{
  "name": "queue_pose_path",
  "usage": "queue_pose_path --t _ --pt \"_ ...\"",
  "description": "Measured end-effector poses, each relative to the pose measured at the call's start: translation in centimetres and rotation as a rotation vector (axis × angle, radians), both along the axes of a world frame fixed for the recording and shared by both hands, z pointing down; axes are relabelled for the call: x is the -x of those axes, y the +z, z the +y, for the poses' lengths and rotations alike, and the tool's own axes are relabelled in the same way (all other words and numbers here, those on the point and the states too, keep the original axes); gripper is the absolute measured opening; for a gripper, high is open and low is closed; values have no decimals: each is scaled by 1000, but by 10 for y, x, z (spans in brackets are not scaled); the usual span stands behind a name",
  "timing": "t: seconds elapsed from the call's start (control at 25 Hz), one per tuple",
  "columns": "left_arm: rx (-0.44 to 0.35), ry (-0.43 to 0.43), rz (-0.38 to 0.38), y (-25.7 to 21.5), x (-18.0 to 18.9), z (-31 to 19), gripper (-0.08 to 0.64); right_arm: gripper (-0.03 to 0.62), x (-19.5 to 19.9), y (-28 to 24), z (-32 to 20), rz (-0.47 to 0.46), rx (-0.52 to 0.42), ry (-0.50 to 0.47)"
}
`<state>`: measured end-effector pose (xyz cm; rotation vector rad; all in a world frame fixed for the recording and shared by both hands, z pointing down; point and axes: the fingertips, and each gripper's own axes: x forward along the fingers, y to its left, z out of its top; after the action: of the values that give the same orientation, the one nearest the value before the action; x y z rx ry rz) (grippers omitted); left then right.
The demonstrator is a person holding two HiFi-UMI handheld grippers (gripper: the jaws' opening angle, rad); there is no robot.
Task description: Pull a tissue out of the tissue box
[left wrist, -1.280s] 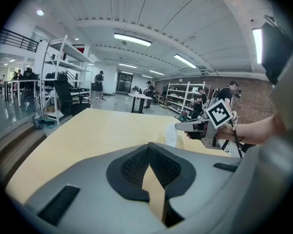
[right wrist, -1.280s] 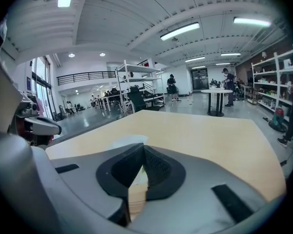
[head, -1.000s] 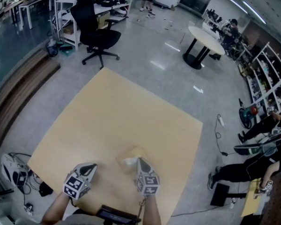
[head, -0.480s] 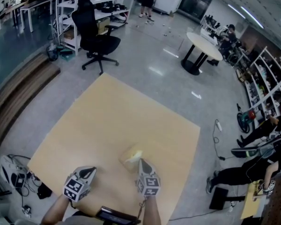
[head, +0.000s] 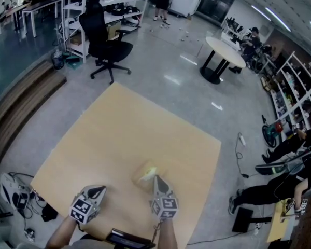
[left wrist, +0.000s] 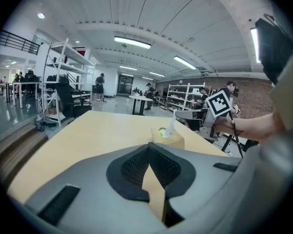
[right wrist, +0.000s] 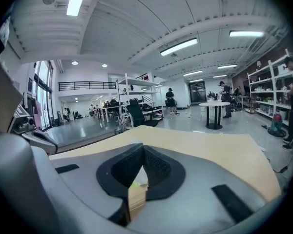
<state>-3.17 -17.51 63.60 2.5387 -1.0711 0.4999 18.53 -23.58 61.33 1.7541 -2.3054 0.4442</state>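
Observation:
A tan tissue box (head: pixel 144 171) stands on the wooden table (head: pixel 129 123) near its front edge. My right gripper (head: pixel 156 179) hangs just above the box, shut on the white tissue (left wrist: pixel 171 126), which stretches up from the box's slot (left wrist: pixel 168 139). In the right gripper view the tissue (right wrist: pixel 140 175) shows pinched between the pads (right wrist: pixel 154 167), with the box (right wrist: pixel 136 199) below them. My left gripper (head: pixel 99 190) is low over the table to the left of the box, apart from it, its jaws (left wrist: pixel 149 150) shut on nothing.
A black office chair (head: pixel 106 40) and white shelving (head: pixel 75 14) stand beyond the table's far edge, and a round white table (head: pixel 223 48) at the back right. People sit at the right by more shelves (head: pixel 295 87). Cables and gear (head: pixel 13 191) lie on the floor at the left.
My right gripper has risen a little above the box, drawing the tissue up out of the slot. The left gripper has stayed where it was.

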Motion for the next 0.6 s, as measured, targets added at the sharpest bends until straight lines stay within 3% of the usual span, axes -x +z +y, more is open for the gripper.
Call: queue_pose_path --t 0.6 --pt "-16 5 0 1 -2 2 6 2 -5 -30 4 -11 -72 12"
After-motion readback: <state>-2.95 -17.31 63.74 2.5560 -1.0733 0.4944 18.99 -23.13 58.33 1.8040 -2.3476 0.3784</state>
